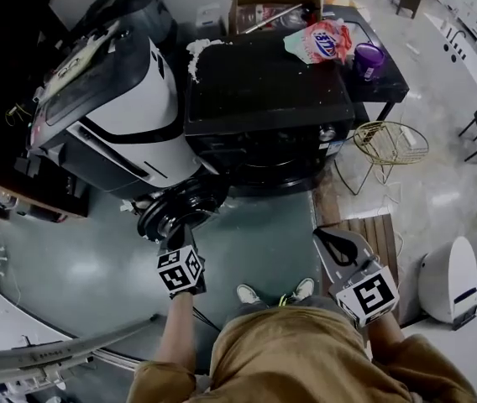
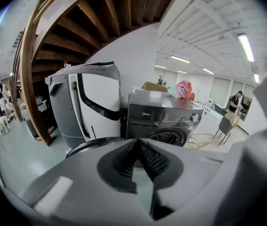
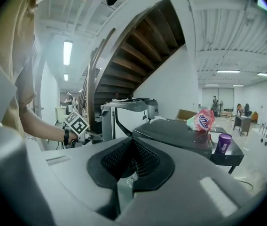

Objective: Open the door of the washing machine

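The dark washing machine (image 1: 264,99) sits at the centre of the head view. Its round door (image 1: 180,208) is swung out to lower left of the drum opening (image 2: 168,136), so the opening looks done.

The left claw (image 1: 176,235) is pressed together with nothing between its pads. In the head view it sits right at the door's near edge, though I cannot tell whether it touches. The right claw (image 1: 331,242) is also pressed together and empty, well off to the lower right.

The main risk is a careless nudge from the left claw. That could push the door further round into the white-and-grey appliance (image 1: 121,116) just beside it, or knock it back toward shut. The door also hangs low near the person's shoes (image 1: 276,292), so a step forward could catch it.
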### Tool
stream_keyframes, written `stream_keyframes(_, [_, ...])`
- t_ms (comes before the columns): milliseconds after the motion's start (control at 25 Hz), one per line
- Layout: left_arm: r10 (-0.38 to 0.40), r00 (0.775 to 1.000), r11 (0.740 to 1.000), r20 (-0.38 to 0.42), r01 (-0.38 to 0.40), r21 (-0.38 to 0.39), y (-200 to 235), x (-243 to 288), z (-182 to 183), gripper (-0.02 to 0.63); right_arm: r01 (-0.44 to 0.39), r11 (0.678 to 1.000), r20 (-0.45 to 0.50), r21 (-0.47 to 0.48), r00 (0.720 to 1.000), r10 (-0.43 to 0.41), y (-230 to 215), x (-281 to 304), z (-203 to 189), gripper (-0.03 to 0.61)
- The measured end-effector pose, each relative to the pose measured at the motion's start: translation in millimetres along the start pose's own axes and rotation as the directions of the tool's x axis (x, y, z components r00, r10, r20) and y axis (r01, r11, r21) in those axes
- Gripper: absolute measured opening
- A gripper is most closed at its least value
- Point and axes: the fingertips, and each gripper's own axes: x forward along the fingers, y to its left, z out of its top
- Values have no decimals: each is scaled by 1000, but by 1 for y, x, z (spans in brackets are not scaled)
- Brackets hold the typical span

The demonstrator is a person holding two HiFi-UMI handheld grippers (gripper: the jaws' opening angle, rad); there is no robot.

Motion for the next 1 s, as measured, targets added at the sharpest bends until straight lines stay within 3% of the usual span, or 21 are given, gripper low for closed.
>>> stream_keyframes(160, [-17,997,1000,71,15,26,-24,-20,25,61,41,999,75,-25,996,-39,-24,-8,11,5])
stream_keyframes(440, [-55,979,998,195,52,16,-49,-53,73,61,62,998,101,-25,993,-59,-42,-15,19,5])
stream_keyframes(880, [-106,941,993,321,86,75,-78,-103,133,61,102,994,163,-46,982,-93,-62,-27,48,5])
stream_keyframes(1000, [-121,929,993,350,107,59,-81,-114,145,61,132,990,175,-44,977,-122,-69,-37,53,5])
